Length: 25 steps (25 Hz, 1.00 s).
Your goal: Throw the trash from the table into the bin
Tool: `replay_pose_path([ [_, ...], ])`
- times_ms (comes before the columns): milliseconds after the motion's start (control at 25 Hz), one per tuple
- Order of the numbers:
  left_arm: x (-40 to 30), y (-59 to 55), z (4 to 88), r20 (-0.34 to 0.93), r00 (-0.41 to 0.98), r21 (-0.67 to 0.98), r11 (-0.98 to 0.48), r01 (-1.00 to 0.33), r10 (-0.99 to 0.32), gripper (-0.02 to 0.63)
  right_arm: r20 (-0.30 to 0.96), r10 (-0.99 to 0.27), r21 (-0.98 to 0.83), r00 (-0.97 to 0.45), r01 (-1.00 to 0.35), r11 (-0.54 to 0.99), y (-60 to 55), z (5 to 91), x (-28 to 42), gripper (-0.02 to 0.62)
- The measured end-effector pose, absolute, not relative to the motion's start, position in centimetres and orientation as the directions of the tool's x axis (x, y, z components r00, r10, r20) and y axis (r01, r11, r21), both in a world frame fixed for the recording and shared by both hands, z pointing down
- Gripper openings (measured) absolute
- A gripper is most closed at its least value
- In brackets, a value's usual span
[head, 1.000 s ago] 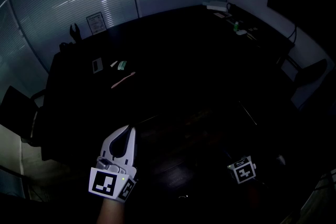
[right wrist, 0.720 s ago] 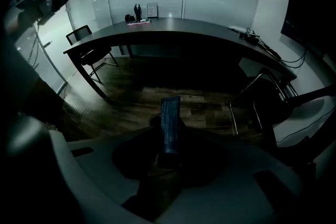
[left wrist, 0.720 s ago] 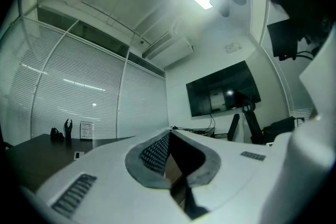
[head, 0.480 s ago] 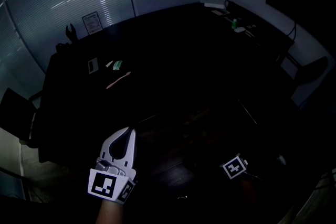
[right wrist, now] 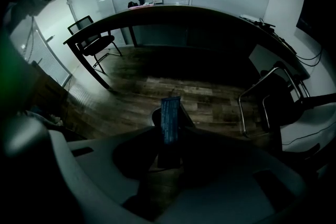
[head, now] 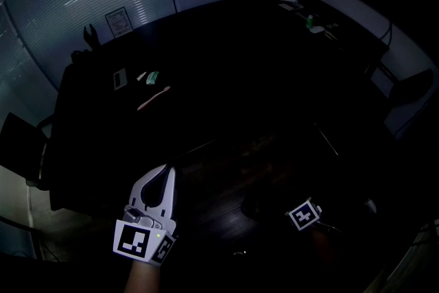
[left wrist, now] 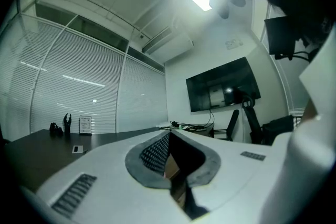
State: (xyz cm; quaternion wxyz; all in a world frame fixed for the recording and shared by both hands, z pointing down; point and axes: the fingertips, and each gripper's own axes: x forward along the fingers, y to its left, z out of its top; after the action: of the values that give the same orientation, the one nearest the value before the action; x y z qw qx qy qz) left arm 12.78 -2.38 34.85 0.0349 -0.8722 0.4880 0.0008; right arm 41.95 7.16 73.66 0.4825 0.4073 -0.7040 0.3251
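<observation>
My right gripper (right wrist: 170, 139) points steeply down over the wooden floor, shut on a flat dark blue wrapper (right wrist: 170, 119) that sticks out past its tips. Just beyond the wrapper is a dark round shape, probably the bin (right wrist: 155, 115); it may also be the dark bin (head: 256, 205) in the head view, beside the right gripper's marker cube (head: 304, 214). My left gripper (head: 169, 169) is held level at the lower left with its tips together. On the far left of the dark table (head: 226, 72) lie a pink stick (head: 152, 99), a green wrapper (head: 152, 77) and a small card (head: 120, 79).
A framed sign (head: 118, 22) and a dark figurine (head: 89, 33) stand at the table's far left edge. Cables and small items (head: 312, 24) lie at the far right. Office chairs (right wrist: 93, 39) stand by the table, and a metal-framed chair (right wrist: 273, 97) is to the right.
The right gripper's marker cube has shifted left and down toward the dark round shape in the head view. The left gripper has hardly moved.
</observation>
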Motion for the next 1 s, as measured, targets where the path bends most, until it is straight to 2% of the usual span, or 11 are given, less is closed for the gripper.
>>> replay_pose_path([
  [120, 12.9, -2.5, 34.9, -0.039, 0.521, -0.056, -0.519, -0.853, -0.852, 0.000, 0.931, -0.286, -0.065, -0.225, -0.876, 0.477, 6.5, 73.4, 41.9, 0.114],
  [240, 12.8, -2.7, 35.1, -0.036, 0.520, -0.055, -0.518, -0.854, -0.853, 0.000, 0.918, -0.342, -0.023, -0.202, -0.886, 0.463, 5.0, 73.1, 42.9, 0.123],
  [440, 12.8, -2.7, 35.1, -0.032, 0.518, -0.060, -0.515, -0.855, -0.855, 0.000, 0.914, -0.364, 0.002, -0.179, -0.895, 0.446, 4.3, 72.1, 43.5, 0.129],
  [680, 12.8, -2.8, 34.7, -0.037, 0.514, -0.058, -0.511, -0.857, -0.857, 0.000, 0.859, -0.474, 0.013, -0.191, -0.919, 0.394, 3.3, 69.5, 43.6, 0.127],
  [760, 12.7, -2.8, 34.6, -0.042, 0.512, -0.055, -0.509, -0.859, -0.858, 0.000, 0.804, -0.562, 0.022, -0.197, -0.933, 0.358, 2.6, 67.4, 43.6, 0.120],
  [840, 12.7, -2.8, 34.5, -0.046, 0.511, -0.053, -0.509, -0.859, -0.858, 0.000, 0.715, -0.663, 0.010, -0.223, -0.945, 0.328, 2.0, 64.4, 43.1, 0.081],
  [1000, 12.9, -2.9, 34.3, -0.053, 0.515, -0.050, -0.513, -0.857, -0.855, 0.000, 0.469, -0.841, 0.027, -0.269, -0.948, 0.318, 0.9, 54.9, 40.4, 0.035],
])
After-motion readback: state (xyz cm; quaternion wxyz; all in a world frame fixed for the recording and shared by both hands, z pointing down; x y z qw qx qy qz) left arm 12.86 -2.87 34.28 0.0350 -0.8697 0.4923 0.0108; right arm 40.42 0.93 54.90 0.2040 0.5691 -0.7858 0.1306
